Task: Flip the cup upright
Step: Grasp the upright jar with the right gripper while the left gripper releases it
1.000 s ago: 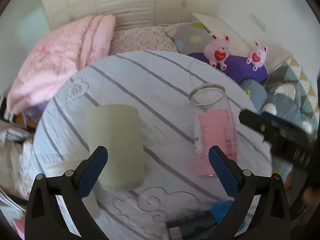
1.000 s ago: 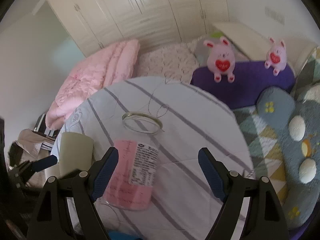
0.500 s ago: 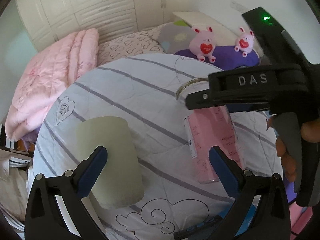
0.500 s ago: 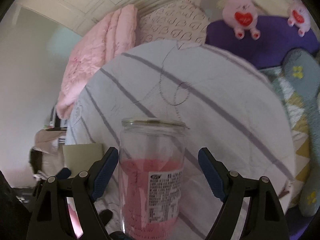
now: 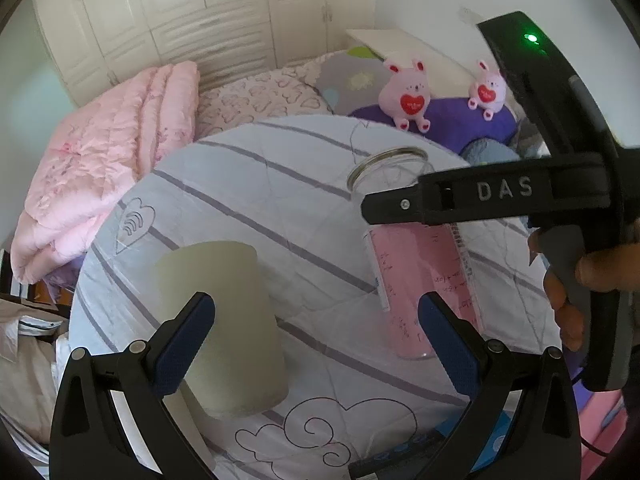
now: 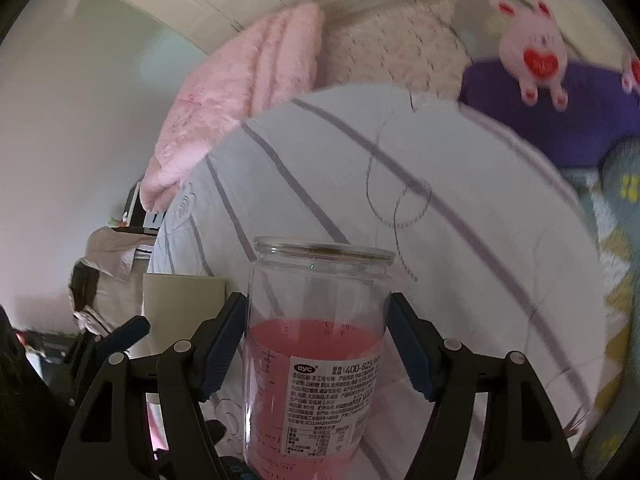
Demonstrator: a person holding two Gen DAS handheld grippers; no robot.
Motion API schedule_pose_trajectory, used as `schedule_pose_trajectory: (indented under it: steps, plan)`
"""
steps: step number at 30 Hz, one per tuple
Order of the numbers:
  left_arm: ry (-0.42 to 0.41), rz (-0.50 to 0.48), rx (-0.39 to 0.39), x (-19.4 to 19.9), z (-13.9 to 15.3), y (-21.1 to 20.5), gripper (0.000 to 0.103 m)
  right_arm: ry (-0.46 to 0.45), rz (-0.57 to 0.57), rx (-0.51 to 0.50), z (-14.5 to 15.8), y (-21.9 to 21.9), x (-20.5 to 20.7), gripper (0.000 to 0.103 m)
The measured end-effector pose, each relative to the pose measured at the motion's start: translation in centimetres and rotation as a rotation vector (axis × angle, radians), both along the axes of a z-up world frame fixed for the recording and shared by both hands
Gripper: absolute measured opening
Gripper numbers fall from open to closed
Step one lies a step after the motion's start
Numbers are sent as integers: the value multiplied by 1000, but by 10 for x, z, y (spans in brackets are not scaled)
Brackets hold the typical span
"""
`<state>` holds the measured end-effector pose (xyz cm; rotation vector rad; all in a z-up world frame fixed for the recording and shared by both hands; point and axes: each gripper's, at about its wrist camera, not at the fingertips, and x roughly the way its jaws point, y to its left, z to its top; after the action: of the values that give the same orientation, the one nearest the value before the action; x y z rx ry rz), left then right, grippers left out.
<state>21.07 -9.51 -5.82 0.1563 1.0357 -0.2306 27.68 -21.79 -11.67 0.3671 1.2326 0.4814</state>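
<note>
1. Glass, clear, with a pink label and a metal-rimmed mouth: the cup (image 6: 316, 356) stands upright on the striped cloth of the round counter (image 6: 460, 264), mouth up, directly between the fingers (image 6: 224, 344) of the right gripper (image 6: 316, 350).
2. Both blue pads sit against the cup's sides at mid-height, pinching it.
3. From the left wrist view, the cup (image 5: 416, 280) stands right of centre with the right gripper's black body (image 5: 500, 196) crossing in front of its neck.
4. The left gripper (image 5: 316, 348) hangs with its fingers spread wide and nothing between them; a pale green cylinder (image 5: 224, 328) stands just behind its left finger.
5. Half a second ago the right fingers stood apart from the glass; they have now closed onto it, and the left view is almost unchanged.
</note>
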Motion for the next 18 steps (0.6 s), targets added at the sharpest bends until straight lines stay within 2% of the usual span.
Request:
schedule_pose_trajectory:
  steps: [7,10,18]
  plan:
    - [-5,-13,-6,-7,6,-7,103,-274,43,-82,35,5,-18,72]
    - [-3,-25,-5,-9,5,-12,103,-373,56,-80,43,6,-25,72]
    - [13,-34,2,-9,2,-22,103,-523,56,-46,48,6,-32,72]
